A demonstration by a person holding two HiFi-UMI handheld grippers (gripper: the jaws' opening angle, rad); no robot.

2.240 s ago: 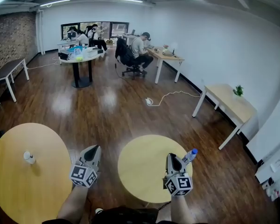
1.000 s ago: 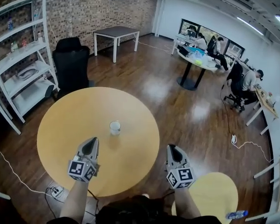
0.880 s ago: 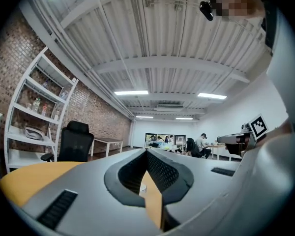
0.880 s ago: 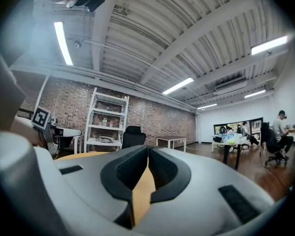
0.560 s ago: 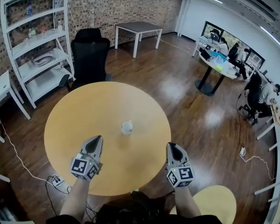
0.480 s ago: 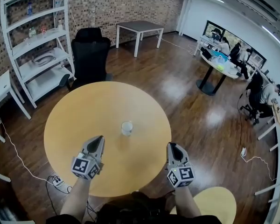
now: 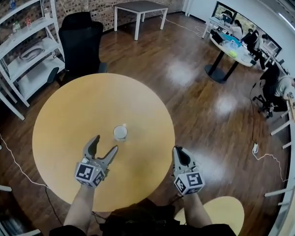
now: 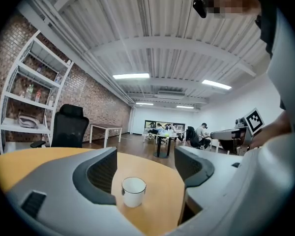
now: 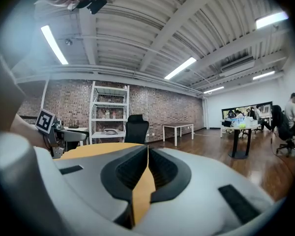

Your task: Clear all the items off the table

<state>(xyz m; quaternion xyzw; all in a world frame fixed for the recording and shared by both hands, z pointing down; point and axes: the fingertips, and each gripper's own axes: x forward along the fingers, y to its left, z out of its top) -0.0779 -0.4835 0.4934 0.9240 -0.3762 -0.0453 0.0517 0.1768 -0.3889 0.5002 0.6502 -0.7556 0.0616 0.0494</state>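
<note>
White cup (image 7: 120,132): stood upright on the round wooden surface (image 7: 64,117), just ahead of the left claw, framed between its jaws but untouched.
Left claw (image 7: 104,145): jaws spread wide, just opened; nothing is gripped.
Right claw (image 7: 179,152): jaws pressed together, empty, held over the surface's near edge.
</note>
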